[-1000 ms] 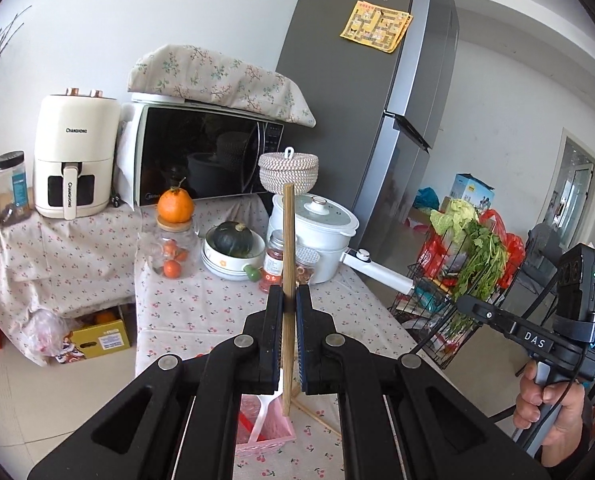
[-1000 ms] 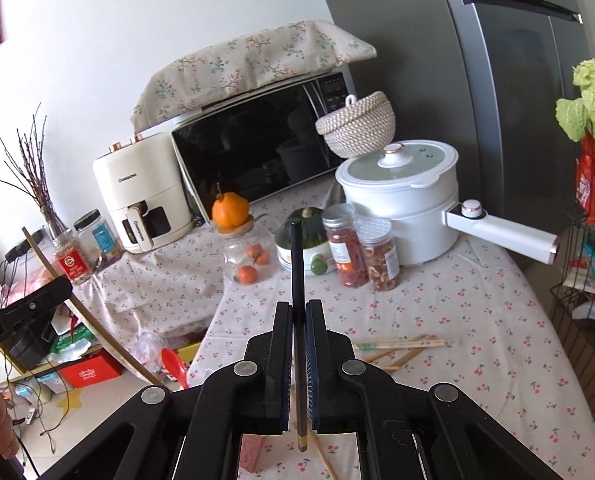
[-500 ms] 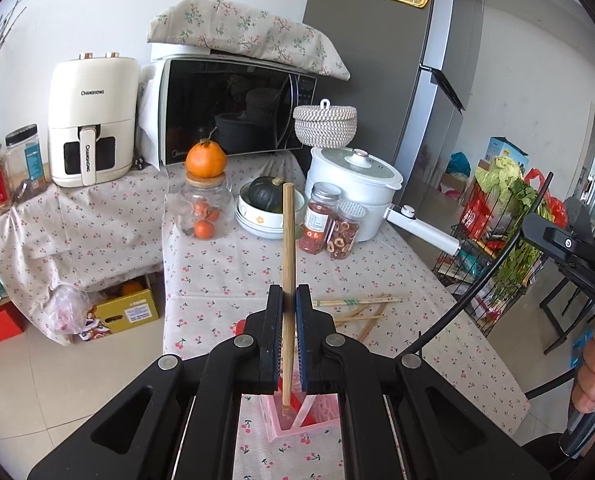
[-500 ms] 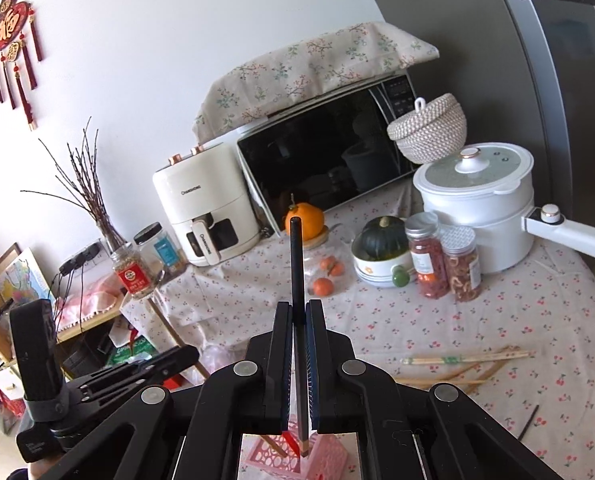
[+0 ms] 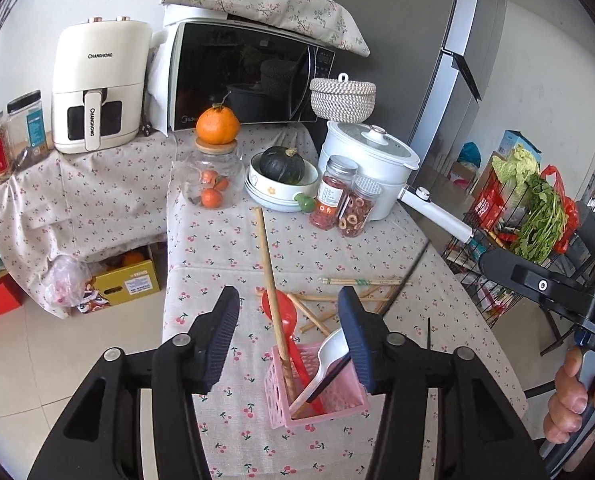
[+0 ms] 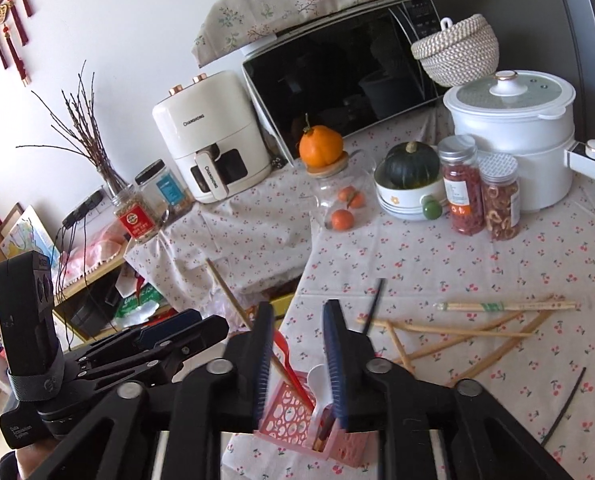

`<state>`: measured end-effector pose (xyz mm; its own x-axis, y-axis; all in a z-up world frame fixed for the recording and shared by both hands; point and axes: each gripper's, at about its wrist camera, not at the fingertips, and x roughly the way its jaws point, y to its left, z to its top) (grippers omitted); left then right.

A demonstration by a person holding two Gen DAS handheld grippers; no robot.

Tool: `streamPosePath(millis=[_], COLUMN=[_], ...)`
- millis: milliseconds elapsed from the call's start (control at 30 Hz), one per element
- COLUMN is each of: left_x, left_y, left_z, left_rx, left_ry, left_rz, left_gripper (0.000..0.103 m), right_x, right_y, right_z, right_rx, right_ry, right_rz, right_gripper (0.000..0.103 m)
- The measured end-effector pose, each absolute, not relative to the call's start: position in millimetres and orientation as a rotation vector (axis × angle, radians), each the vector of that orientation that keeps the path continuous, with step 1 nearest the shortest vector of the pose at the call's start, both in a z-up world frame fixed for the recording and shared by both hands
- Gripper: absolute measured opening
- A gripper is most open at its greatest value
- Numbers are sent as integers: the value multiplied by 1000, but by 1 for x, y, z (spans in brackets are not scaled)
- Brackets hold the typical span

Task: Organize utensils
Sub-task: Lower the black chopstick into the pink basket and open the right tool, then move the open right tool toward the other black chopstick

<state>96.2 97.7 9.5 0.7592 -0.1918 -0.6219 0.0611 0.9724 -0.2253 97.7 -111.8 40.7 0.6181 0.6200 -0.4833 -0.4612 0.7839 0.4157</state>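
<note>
The left tool [image 5: 289,334] stands with its jaws well apart, having just been opening; a wooden chopstick [image 5: 272,288] rises between them but neither pad touches it. Its lower end sits in the pink holder [image 5: 337,404] and it leans toward twelve o'clock, tip reaching up near the glass jar of oranges [image 5: 211,184]. The holder stands on the cherry-print bench [image 5: 225,248] at about six o'clock in the left wrist view, also carrying a red spoon [image 5: 281,308] and a white spoon [image 5: 329,354].

The right tool [image 6: 297,356] has its jaws parted by a moderate gap and has also just been opening. A black chopstick [image 6: 375,300] shows above the right pad, leaning toward one o'clock; its lower part is hidden behind that pad, so whether it touches is hard to say, though it appears loose. The holder [image 6: 293,416] lies directly under these jaws.

At two to three o'clock from the holder, loose wooden chopsticks [image 6: 469,330] lie crossed on the bench, with a banded pair [image 6: 505,306] beyond them. Another black chopstick [image 6: 565,404] lies alone at four o'clock in the right wrist view. At the far side of the bench stand a bowl holding a dark squash [image 5: 281,166], two spice jars [image 5: 347,202] and a white pot [image 5: 367,164].
</note>
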Motion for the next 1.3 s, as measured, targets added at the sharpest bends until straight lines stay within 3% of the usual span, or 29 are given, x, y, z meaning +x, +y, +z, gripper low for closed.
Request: streamPosePath(millis=[67, 167, 267, 467, 1033, 1300], left_x=[93, 89, 86, 84, 99, 100], left_y=[99, 101, 98, 73, -17, -25], left_z=[14, 19, 22, 23, -13, -29], left_rx=[-202, -217, -223, -186, -60, -27], left_ry=[692, 684, 689, 720, 872, 920], left_rz=[-126, -115, -117, -114, -226, -246], left_gripper=[63, 75, 80, 91, 92, 92], right_x=[95, 90, 85, 88, 147, 179], right_y=[-120, -133, -145, -172, -241, -237], right_z=[47, 56, 62, 50, -89, -143], right_rx=[282, 280, 246, 131, 155, 125], right_ry=[623, 579, 535, 549, 1121, 1247], right_rz=[625, 609, 552, 351, 130, 25], right_gripper=[69, 88, 102, 103, 103, 103])
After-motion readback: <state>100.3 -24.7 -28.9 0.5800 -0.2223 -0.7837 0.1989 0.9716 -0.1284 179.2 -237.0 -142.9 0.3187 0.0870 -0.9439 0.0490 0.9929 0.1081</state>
